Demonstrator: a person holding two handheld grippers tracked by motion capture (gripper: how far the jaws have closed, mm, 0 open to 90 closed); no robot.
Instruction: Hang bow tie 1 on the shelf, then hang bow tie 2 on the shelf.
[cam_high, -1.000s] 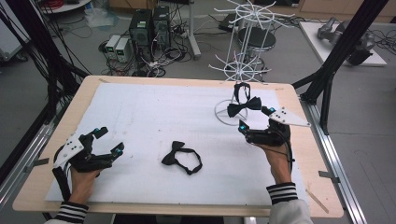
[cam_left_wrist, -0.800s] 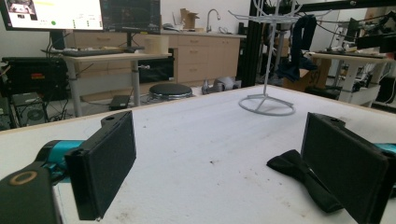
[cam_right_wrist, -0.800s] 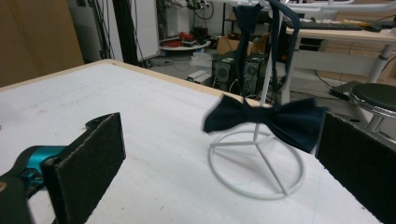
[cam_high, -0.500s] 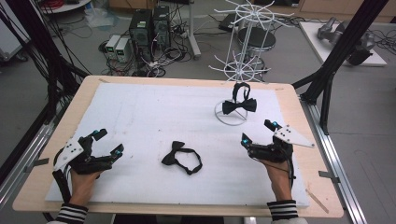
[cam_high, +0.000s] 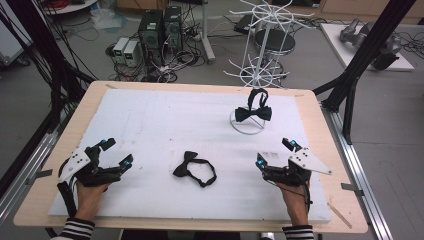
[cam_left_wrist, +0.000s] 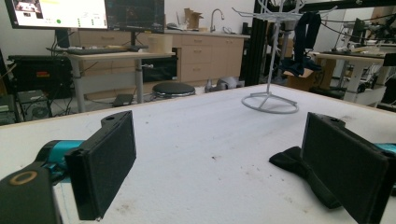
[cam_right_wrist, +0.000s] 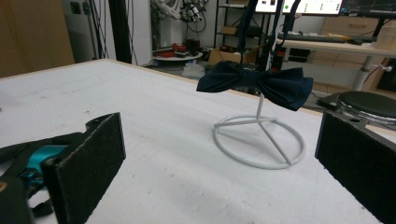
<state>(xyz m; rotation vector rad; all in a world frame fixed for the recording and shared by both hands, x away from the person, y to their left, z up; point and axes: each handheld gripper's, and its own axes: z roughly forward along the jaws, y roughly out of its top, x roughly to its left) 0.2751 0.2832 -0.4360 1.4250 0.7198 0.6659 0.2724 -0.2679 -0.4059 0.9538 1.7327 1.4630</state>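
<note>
A dark bow tie (cam_high: 253, 113) (cam_right_wrist: 256, 84) hangs on the white wire stand (cam_high: 247, 122) (cam_right_wrist: 259, 140) at the back right of the white mat. A second black bow tie (cam_high: 195, 168) (cam_left_wrist: 299, 171) lies flat near the mat's front middle, its strap looped to the right. My left gripper (cam_high: 117, 152) (cam_left_wrist: 224, 172) rests open at the front left, jaws pointing towards that loose tie. My right gripper (cam_high: 275, 153) (cam_right_wrist: 224, 172) stands open at the front right, well short of the stand, with nothing between its jaws.
The white mat (cam_high: 165, 120) covers a wooden table (cam_high: 325, 125). Behind the table stands a tall white wire rack (cam_high: 260, 30), with computers and cables (cam_high: 160, 35) on the floor. Black frame legs (cam_high: 360, 55) rise at the right.
My right gripper has drawn back from the stand towards the table's front edge, empty and open. The dark bow tie stays hanging on the stand. My left gripper has not moved.
</note>
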